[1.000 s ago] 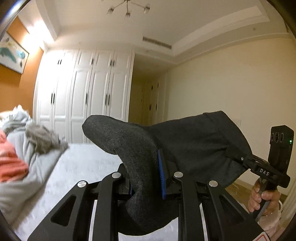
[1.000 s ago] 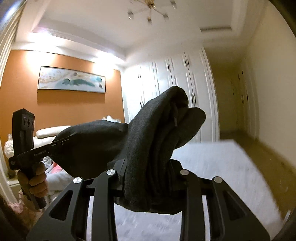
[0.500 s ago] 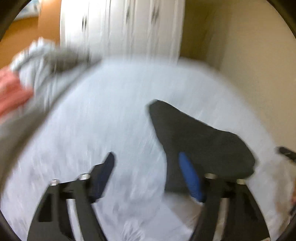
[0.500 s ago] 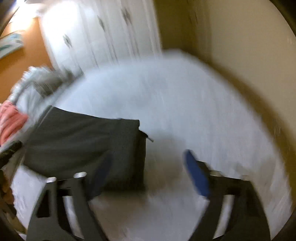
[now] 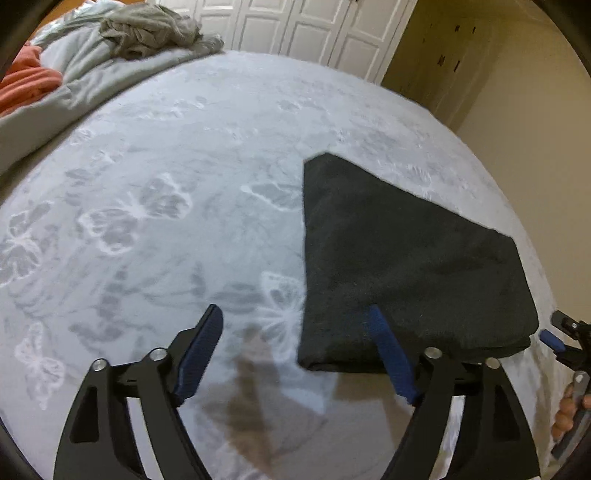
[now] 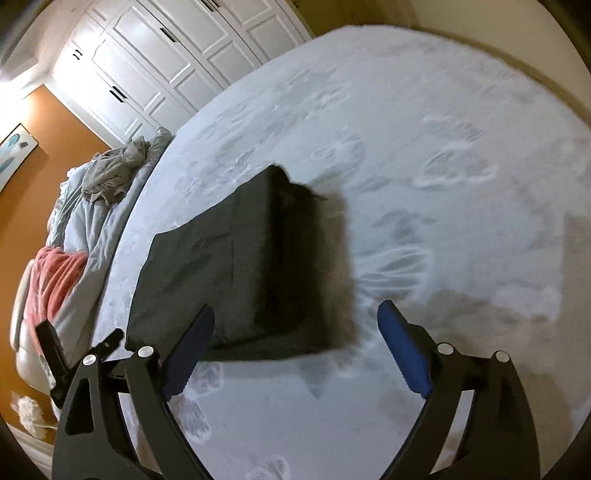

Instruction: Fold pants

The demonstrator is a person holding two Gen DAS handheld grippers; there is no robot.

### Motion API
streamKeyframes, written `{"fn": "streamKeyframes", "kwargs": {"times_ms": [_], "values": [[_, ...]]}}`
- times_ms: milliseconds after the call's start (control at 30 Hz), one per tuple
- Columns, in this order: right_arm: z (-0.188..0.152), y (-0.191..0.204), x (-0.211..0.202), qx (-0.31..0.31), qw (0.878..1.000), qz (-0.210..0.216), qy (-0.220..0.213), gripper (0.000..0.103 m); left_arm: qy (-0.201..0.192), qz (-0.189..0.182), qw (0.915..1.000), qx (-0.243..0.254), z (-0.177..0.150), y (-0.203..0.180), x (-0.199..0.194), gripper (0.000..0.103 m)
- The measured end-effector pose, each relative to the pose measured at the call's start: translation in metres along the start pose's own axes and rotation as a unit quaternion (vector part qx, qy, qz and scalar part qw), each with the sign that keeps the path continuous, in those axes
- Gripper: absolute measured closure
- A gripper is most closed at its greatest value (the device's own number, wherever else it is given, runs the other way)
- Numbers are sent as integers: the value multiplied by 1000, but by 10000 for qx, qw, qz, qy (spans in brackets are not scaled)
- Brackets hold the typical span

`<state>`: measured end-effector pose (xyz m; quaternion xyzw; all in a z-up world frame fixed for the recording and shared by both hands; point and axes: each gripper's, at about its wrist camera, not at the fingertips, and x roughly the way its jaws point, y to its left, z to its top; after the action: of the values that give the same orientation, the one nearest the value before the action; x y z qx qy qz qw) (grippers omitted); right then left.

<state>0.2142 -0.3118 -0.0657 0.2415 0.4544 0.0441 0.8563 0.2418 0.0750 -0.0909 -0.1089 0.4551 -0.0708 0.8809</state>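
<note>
The dark grey pants lie folded into a flat rectangle on the pale butterfly-patterned bedspread. My left gripper is open and empty, hovering above the pants' near left corner; its right blue pad overlaps the fabric in view. In the right wrist view the folded pants lie ahead and left. My right gripper is open and empty above their near right corner. The right gripper's tip shows at the left view's right edge; the left gripper's body shows at the right view's lower left.
A heap of grey bedding and clothes and an orange blanket lie at the head of the bed. White wardrobe doors stand beyond the bed. A beige wall runs along the bed's right side.
Both grippers held the bunched pants up in the air; they lowered them to the bed, opened and let go. The pants now lie flat and folded.
</note>
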Motion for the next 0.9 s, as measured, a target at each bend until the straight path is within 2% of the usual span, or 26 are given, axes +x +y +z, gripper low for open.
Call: {"fn": "streamKeyframes", "kwargs": {"times_ms": [100, 133, 167, 200, 233, 300, 367, 400, 433, 467, 500, 533, 567, 600, 633, 667, 733, 800, 900], "values": [[-3, 7, 29, -107, 9993, -187, 296, 15, 236, -67, 9997, -42, 0, -5, 22, 22], [-5, 8, 34, -140, 9992, -189, 333, 27, 252, -109, 9996, -44, 0, -6, 26, 30], [-7, 14, 38, -279, 9989, -60, 376, 56, 251, -195, 9995, -42, 2, -7, 27, 41], [-8, 22, 35, -450, 9984, -116, 335, 59, 349, -521, 9980, -38, 5, -12, 27, 72], [-8, 32, 28, -692, 9970, -248, 239, 69, 372, -526, 9979, -51, 6, -15, 24, 83], [-6, 52, 5, -1091, 9938, -209, 20, 73, 212, -489, 9986, -14, 11, -22, 7, 89], [-1, 55, -7, -1226, 9922, -194, -89, 70, 235, -484, 9985, 111, 12, -26, 0, 89], [-2, 52, -2, -1355, 9897, -457, -71, 65, 340, -396, 9985, 159, 11, -26, 4, 87], [-5, 46, 5, -1415, 9873, -720, 6, 51, 469, -219, 9983, 252, 9, -26, 12, 82], [-9, 35, 14, -1392, 9830, -1196, 85, 43, 509, -12, 9980, 366, 6, -26, 17, 80], [-13, 25, 10, -1207, 9863, -1127, -32, 39, 377, 147, 9979, 504, 2, -26, 15, 74], [-14, 21, 4, -1057, 9888, -1046, -118, 44, 185, 232, 9978, 591, -1, -27, 8, 73], [-13, 25, -8, -997, 9881, -1146, -232, 55, -92, 377, 9967, 719, -3, -30, -2, 73], [-11, 34, -21, -1098, 9866, -1128, -437, 60, -204, 465, 9953, 824, -4, -34, -8, 73], [-10, 45, -34, -1235, 9849, -1019, -665, 75, -346, 535, 9931, 986, -4, -41, -17, 73], [-9, 65, -46, -1469, 9815, -890, -851, 85, -450, 531, 9917, 1076, -3, -46, -23, 72], [-10, 87, -48, -1737, 9775, -775, -911, 87, -730, 592, 9885, 1187, 0, -59, -34, 56], [-12, 98, -25, -1972, 9731, -957, -707, 87, -859, 630, 9860, 1279, 0, -70, -37, 53], [-18, 70, 42, -1890, 9686, -1608, 174, 88, -703, 701, 9855, 1379, -4, -78, -24, 53]]}}
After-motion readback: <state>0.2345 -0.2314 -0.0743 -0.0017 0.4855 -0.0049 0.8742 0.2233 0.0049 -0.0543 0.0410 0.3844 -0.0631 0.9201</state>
